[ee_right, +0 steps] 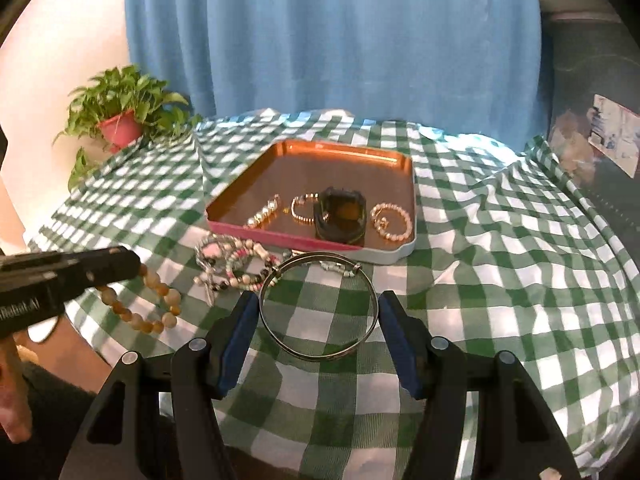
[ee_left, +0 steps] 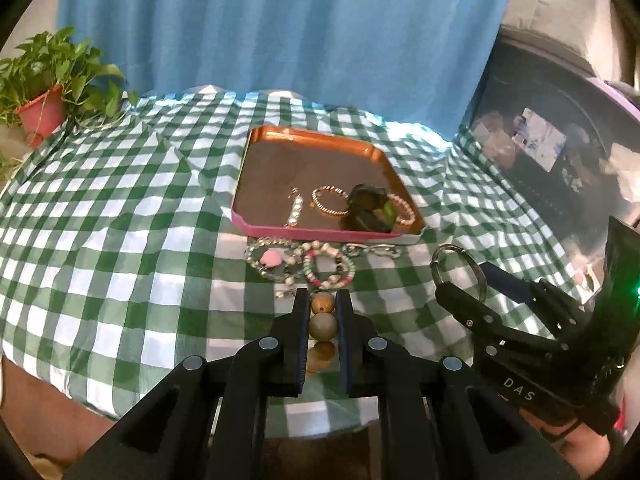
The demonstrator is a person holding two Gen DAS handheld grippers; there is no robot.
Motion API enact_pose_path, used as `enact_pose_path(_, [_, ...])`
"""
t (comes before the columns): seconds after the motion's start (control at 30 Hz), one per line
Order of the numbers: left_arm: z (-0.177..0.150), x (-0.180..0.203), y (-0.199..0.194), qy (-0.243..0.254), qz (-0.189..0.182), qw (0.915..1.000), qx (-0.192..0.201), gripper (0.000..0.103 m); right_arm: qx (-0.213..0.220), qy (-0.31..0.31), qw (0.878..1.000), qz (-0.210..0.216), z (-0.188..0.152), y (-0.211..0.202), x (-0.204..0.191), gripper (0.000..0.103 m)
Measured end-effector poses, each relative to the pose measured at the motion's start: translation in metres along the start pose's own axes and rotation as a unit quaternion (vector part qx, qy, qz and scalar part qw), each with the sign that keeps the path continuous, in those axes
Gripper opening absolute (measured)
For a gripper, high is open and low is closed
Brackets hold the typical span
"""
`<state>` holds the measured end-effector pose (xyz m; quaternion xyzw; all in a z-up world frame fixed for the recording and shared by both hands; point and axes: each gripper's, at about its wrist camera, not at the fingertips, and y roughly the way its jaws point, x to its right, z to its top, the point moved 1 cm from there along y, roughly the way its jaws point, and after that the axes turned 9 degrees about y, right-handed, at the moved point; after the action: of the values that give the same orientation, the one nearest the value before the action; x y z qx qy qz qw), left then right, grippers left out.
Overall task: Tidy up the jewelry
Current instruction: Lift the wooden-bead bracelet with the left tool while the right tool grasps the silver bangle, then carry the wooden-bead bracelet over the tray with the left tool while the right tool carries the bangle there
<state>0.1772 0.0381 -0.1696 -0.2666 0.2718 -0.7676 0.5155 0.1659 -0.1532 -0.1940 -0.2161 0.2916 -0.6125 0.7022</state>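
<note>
A copper tray (ee_left: 320, 140) (ee_right: 348, 151) sits on the green checked cloth and holds a pearl clasp piece (ee_left: 294, 210), gold bead bracelets (ee_left: 330, 200) (ee_right: 392, 218) and a dark watch (ee_left: 370, 208) (ee_right: 340, 216). In front of it lies a heap of beaded bracelets (ee_left: 304, 262) (ee_right: 236, 264). My left gripper (ee_left: 323, 304) is shut on a brown-bead bracelet (ee_left: 322, 322) (ee_right: 144, 304), held above the cloth. My right gripper (ee_right: 318, 308) is shut on a silver bangle (ee_right: 318, 306) (ee_left: 460, 268).
A potted plant in a red pot (ee_left: 42, 108) (ee_right: 120, 126) stands at the table's far left corner. A blue curtain (ee_right: 340, 40) hangs behind. A dark appliance (ee_left: 552, 152) stands to the right. The cloth is wrinkled at the right (ee_right: 520, 240).
</note>
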Motion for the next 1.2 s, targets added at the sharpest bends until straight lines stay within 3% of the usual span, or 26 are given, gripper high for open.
enact_pose_path(0.23, [0.014,0.019,-0.043,-0.005,-0.011,0.9993,0.035,0.013,0.03,0.036,0.999,0.008,0.014,-0.053,0.004,0.057])
enact_pose_path(0.57, [0.05,0.056,-0.114,0.043,0.006,0.9929,0.111,0.013,0.088,0.026,0.996,0.016,0.043,-0.132,-0.003,0.057])
enact_pose_path(0.7, [0.06,0.072,-0.131,0.094,0.061,0.982,0.152,0.013,0.111,-0.001,0.994,0.025,0.057,-0.147,-0.014,0.057])
enact_pose_path(0.87, [0.072,0.075,-0.124,0.104,0.053,0.9804,0.159,0.013,0.125,-0.016,0.992,0.028,0.069,-0.144,-0.018,0.057])
enact_pose_path(1.2, [0.099,0.059,-0.073,0.103,0.07,0.982,0.142,0.013,0.106,-0.007,0.994,0.034,0.093,-0.092,-0.013,0.057])
